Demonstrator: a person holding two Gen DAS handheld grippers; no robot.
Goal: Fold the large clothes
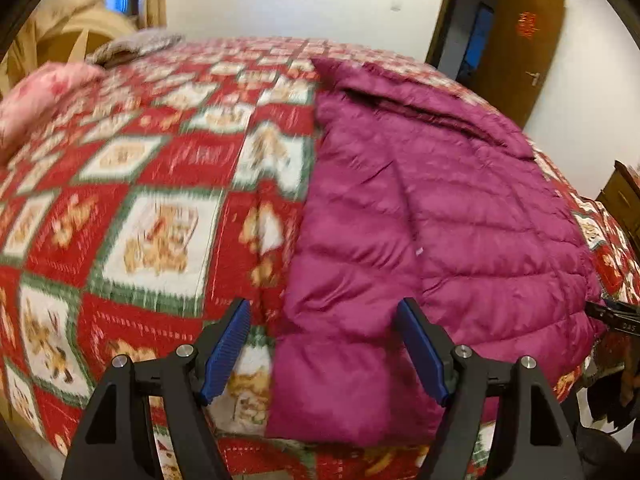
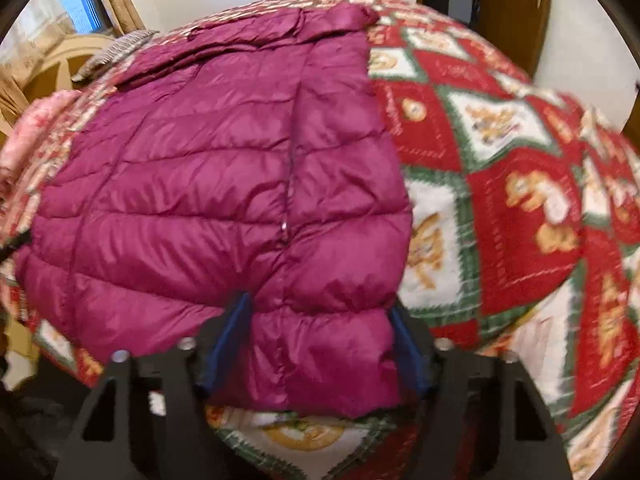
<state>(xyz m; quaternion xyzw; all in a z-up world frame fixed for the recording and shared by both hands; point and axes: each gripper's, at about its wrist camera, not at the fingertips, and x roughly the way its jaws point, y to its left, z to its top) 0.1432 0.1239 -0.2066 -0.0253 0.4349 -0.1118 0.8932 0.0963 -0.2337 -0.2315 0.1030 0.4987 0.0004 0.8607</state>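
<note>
A magenta quilted puffer jacket point(image 1: 440, 220) lies flat on a bed, hem toward me; it also shows in the right wrist view point(image 2: 224, 184). My left gripper point(image 1: 324, 344) is open, its blue pads either side of the jacket's near left hem corner, above it. My right gripper point(image 2: 320, 344) is open with the jacket's near right hem corner between its pads; whether they touch the fabric I cannot tell. The right gripper's tip shows at the far right edge of the left wrist view point(image 1: 612, 314).
The bed carries a red, white and green patterned quilt point(image 1: 140, 208), also in the right wrist view point(image 2: 520, 208). A pink pillow point(image 1: 36, 100) and a grey cushion point(image 1: 136, 44) lie at the headboard. A brown door point(image 1: 516, 52) stands open behind the bed.
</note>
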